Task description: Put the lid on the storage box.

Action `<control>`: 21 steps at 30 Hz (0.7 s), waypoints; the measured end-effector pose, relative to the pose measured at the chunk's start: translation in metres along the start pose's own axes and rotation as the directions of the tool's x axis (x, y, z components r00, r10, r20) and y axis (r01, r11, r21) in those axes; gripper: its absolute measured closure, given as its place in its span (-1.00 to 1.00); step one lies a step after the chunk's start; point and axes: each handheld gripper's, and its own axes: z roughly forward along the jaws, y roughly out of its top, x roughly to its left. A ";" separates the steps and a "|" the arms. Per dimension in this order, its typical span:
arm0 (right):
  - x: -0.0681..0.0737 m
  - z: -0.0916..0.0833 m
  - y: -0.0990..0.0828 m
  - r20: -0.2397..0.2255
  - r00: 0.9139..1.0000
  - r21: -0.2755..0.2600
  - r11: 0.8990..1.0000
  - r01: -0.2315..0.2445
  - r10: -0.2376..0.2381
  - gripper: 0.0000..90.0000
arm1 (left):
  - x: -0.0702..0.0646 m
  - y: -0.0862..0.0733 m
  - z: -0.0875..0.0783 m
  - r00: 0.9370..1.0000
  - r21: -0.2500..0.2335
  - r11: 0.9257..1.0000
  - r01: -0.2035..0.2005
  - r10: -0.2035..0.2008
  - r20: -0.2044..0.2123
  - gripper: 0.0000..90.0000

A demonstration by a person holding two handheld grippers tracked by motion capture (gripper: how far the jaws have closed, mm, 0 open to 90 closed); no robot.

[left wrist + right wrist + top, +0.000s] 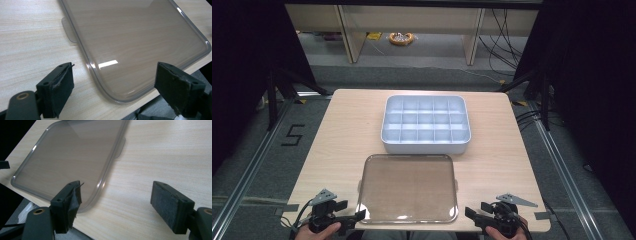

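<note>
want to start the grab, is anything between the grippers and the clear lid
Nothing visible. The lid lies flat on the table with bare wood around its near corners. The left gripper and right gripper sit open at those corners, not touching it. The tray lies beyond the lid.

So the lid (408,188) lies flat on the bench (337,135) at the near edge, and the divided tray (426,124) sits right behind it, a bit to the right. Left hand-held gripper (354,218) is at the lid's near-left corner, right hand-held gripper (473,216) just off its near-right corner.
</note>
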 end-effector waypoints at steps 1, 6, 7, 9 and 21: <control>0.002 0.000 0.000 0.006 1.000 0.014 1.000 -0.025 0.025 -0.43 | -0.002 0.000 0.002 1.000 -0.021 1.000 0.022 -0.022 0.001 -0.67; -0.001 0.000 0.000 0.013 1.000 0.010 1.000 0.008 -0.008 -0.44 | -0.002 0.000 0.002 1.000 -0.022 0.999 0.027 -0.026 0.004 -0.67; 0.002 0.001 -0.001 0.005 0.999 0.014 0.999 -0.036 0.036 -0.44 | -0.002 0.000 0.002 1.000 -0.021 0.999 0.029 -0.029 0.004 -0.67; -0.001 0.000 0.000 -0.001 1.000 0.015 1.000 -0.005 0.005 -0.44 | -0.002 0.000 0.003 1.000 -0.026 0.999 0.022 -0.022 0.003 -0.67; 0.000 0.007 0.001 -0.073 0.997 0.007 0.999 -0.036 0.036 -0.45 | -0.003 0.000 0.004 0.999 -0.034 0.999 0.037 -0.035 0.041 -0.66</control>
